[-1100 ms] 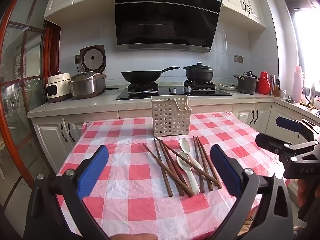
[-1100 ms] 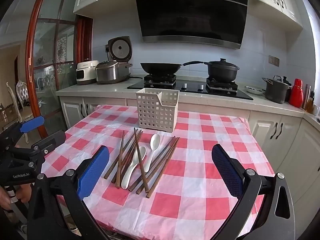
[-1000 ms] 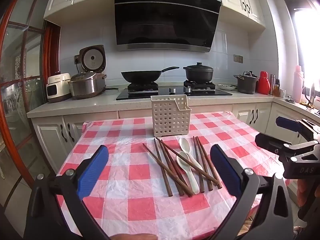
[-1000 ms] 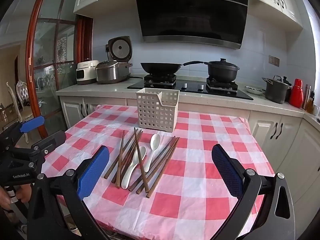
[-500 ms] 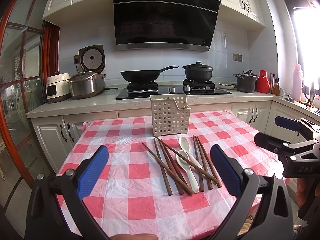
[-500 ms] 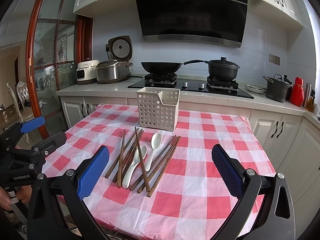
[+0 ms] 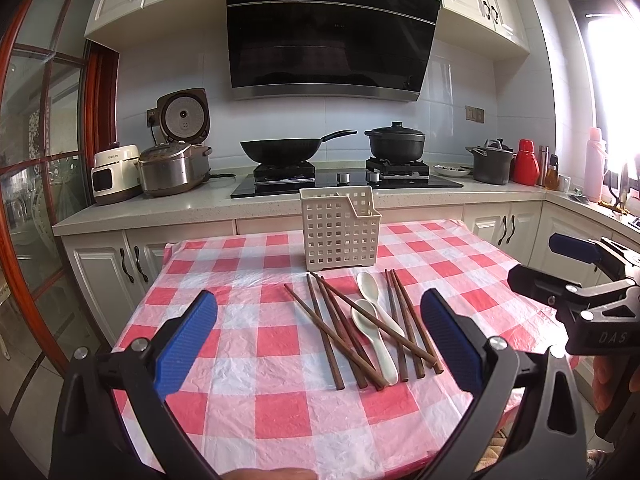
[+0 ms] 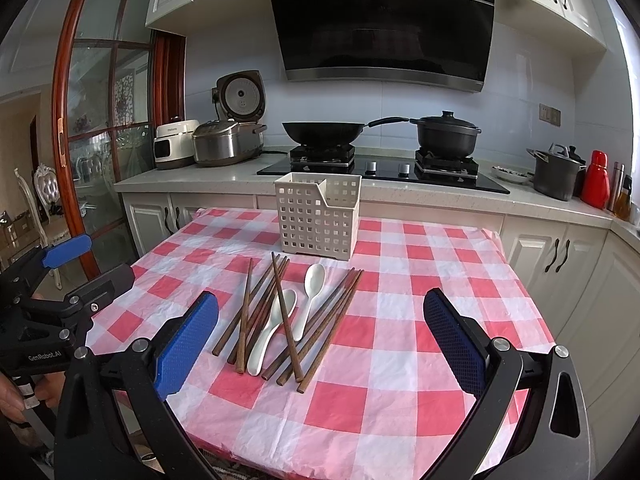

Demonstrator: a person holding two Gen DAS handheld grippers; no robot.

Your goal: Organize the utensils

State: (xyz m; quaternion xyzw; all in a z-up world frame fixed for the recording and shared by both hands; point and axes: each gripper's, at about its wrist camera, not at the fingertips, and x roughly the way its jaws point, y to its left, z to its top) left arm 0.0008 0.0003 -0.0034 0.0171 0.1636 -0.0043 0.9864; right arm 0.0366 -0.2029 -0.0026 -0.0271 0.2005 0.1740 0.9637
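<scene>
Several brown chopsticks point(image 7: 340, 328) point(image 8: 280, 312) and two white spoons point(image 7: 374, 330) point(image 8: 310, 296) lie in a loose pile on the red-and-white checked tablecloth point(image 7: 276, 364) point(image 8: 400, 360). A cream perforated utensil basket point(image 7: 339, 228) point(image 8: 318, 216) stands upright just behind the pile. My left gripper point(image 7: 318, 336) is open and empty, held above the near table edge, short of the pile. My right gripper point(image 8: 320, 332) is open and empty, at the near right of the pile. Each gripper shows in the other's view: the right one point(image 7: 560, 268) and the left one point(image 8: 76, 264).
Behind the table runs a counter point(image 7: 180, 208) with a rice cooker point(image 7: 172, 168), a stove with a wok point(image 7: 284, 150) and a black pot point(image 7: 396, 142), another pot point(image 7: 490, 166) and bottles point(image 7: 526, 162). A glass door with a red frame point(image 8: 80, 120) stands at left.
Both views have crept slightly toward the table. The utensils and basket have not moved, and both grippers stay open.
</scene>
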